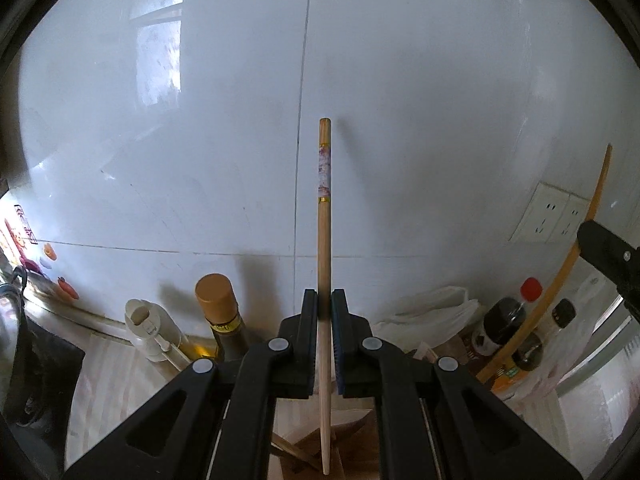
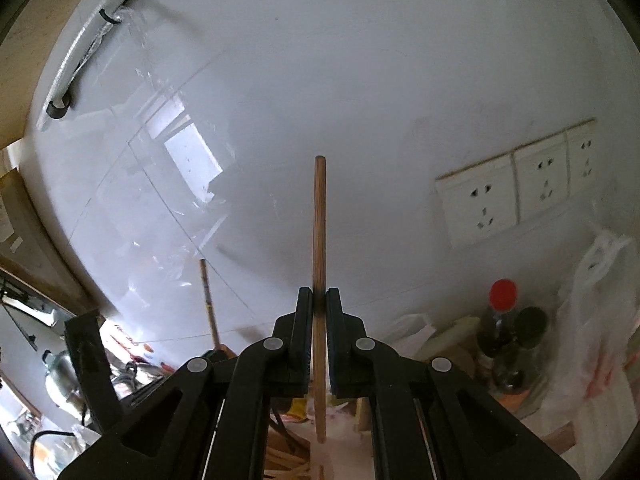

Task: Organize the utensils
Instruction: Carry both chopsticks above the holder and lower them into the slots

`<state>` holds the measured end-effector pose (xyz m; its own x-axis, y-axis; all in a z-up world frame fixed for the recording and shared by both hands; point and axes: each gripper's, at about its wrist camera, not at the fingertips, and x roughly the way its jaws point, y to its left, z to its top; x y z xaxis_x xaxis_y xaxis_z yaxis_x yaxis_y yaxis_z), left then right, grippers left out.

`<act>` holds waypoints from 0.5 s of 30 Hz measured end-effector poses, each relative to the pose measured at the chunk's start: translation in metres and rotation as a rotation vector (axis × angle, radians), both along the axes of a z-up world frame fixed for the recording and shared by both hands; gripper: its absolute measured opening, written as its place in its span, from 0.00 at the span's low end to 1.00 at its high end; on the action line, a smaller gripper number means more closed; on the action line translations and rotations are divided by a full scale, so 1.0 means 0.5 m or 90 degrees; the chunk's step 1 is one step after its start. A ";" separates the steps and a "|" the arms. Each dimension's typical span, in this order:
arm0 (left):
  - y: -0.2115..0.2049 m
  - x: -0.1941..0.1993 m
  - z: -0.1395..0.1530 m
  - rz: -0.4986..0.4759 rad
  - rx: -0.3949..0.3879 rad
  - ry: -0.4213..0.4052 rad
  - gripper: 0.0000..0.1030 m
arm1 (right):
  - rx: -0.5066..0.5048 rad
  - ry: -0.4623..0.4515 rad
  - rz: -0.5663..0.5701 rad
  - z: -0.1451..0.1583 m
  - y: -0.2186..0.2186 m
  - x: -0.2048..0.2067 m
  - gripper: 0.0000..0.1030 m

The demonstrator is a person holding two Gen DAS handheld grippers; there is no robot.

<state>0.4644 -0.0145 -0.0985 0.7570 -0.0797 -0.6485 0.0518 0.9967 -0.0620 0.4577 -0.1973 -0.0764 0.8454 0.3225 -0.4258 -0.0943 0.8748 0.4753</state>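
Left gripper [image 1: 324, 300] fingers clamp a banded chopstick [image 1: 324, 240] upright at 12 o'clock; right gripper [image 2: 319, 300] fingers pinch a plain chopstick [image 2: 319, 232]; red-capped bottle [image 2: 500, 320] at 3 o'clock on counter.

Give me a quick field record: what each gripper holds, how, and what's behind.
left gripper: shut on patterned chopstick, upright, decorated end up
right gripper: shut on plain chopstick, upright
below: more chopsticks, loose
background: white tiled wall, sockets, red-capped bottle
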 end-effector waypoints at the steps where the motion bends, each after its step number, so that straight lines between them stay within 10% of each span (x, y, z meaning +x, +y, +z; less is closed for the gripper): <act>1: 0.002 0.002 -0.004 -0.001 -0.003 0.002 0.04 | 0.003 -0.001 0.005 -0.005 0.002 0.004 0.06; 15: 0.015 -0.014 -0.022 -0.019 0.005 0.015 0.04 | -0.001 0.020 0.094 -0.062 0.061 -0.009 0.06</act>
<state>0.4574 -0.0070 -0.1093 0.7389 -0.0967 -0.6668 0.0804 0.9952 -0.0551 0.4530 -0.1671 -0.1072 0.7751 0.4414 -0.4520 -0.2063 0.8530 0.4794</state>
